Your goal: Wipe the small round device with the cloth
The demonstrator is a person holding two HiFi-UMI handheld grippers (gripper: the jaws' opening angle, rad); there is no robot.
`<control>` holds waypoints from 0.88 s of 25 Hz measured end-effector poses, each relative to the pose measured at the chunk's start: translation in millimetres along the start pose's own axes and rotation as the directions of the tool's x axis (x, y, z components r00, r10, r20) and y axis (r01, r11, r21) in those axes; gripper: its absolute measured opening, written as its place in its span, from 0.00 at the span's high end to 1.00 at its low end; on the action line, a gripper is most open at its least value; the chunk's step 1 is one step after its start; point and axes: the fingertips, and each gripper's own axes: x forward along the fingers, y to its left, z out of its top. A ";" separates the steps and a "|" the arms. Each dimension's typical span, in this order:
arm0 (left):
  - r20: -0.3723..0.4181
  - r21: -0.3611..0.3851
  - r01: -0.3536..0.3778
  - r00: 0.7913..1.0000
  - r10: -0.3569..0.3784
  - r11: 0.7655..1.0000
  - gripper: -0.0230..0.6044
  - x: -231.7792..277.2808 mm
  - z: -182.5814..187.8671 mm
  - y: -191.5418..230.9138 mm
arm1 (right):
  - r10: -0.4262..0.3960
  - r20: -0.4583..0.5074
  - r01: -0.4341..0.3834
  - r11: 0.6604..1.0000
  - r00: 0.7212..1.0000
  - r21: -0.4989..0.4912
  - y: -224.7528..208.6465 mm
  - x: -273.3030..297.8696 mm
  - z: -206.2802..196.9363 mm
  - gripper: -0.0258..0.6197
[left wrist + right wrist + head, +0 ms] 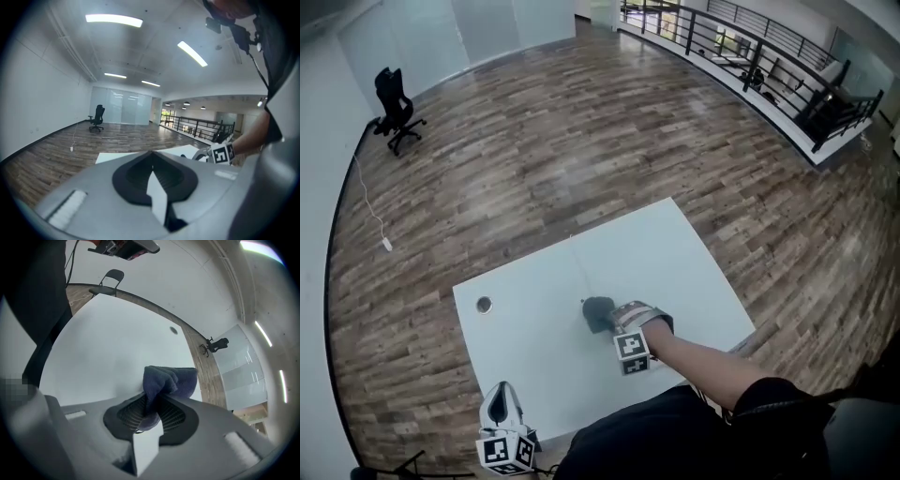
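Observation:
The small round device [483, 305] lies flat near the left edge of the white table [675, 253]; in the right gripper view the device [174, 330] is a small dot far off on the tabletop. My right gripper [606, 319] is near the table's middle, pointing steeply down, shut on a bunched dark blue cloth [596, 313]. In its own view the cloth [169, 379] bulges out between the pads. My left gripper [500, 394] hangs off the table's near left corner, its jaws together with nothing between them [151, 158].
A black office chair [397, 114] stands far left on the wooden floor, with a cable and plug [385, 244] near it. A black railing [750, 56] runs along the back right. The right marker cube [224, 153] shows in the left gripper view.

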 end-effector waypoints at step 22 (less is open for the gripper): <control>-0.032 0.112 0.181 0.983 -0.179 0.977 0.95 49.9 28.0 -103.1 | -0.103 0.638 -0.630 0.098 0.763 0.770 57.3 -88.0 -38.7 0.85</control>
